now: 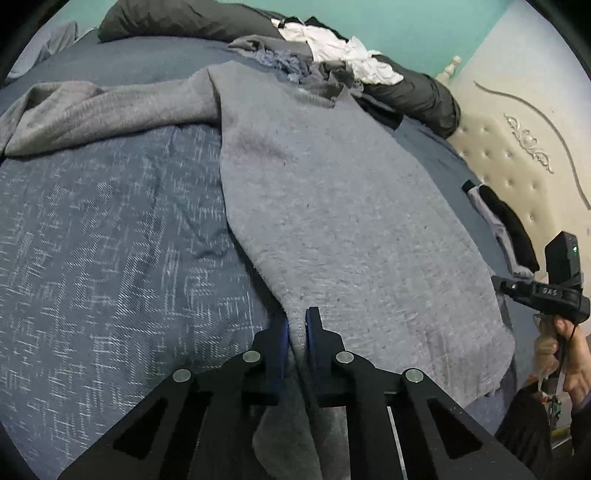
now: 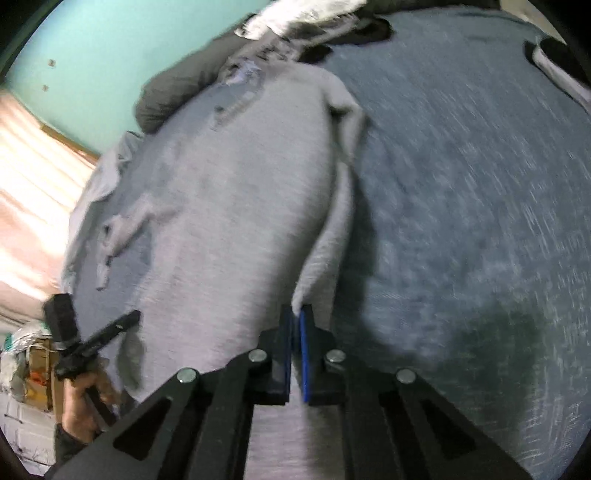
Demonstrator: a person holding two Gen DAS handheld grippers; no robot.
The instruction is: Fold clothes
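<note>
Looks like somebody's bedroom: a bed [image 1: 110, 240] is filling the frame, tufted headboard [image 1: 517, 155] sitting at right, teal wall [image 1: 388, 22] showing up top.

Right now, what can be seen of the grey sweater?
The grey sweater is a soft, slightly fuzzy knit lying mostly flat on the blue patterned bedspread. One sleeve stretches out sideways. The left gripper and right gripper each pinch a near edge in their jaws. Its far end meets a clothes pile.
</note>
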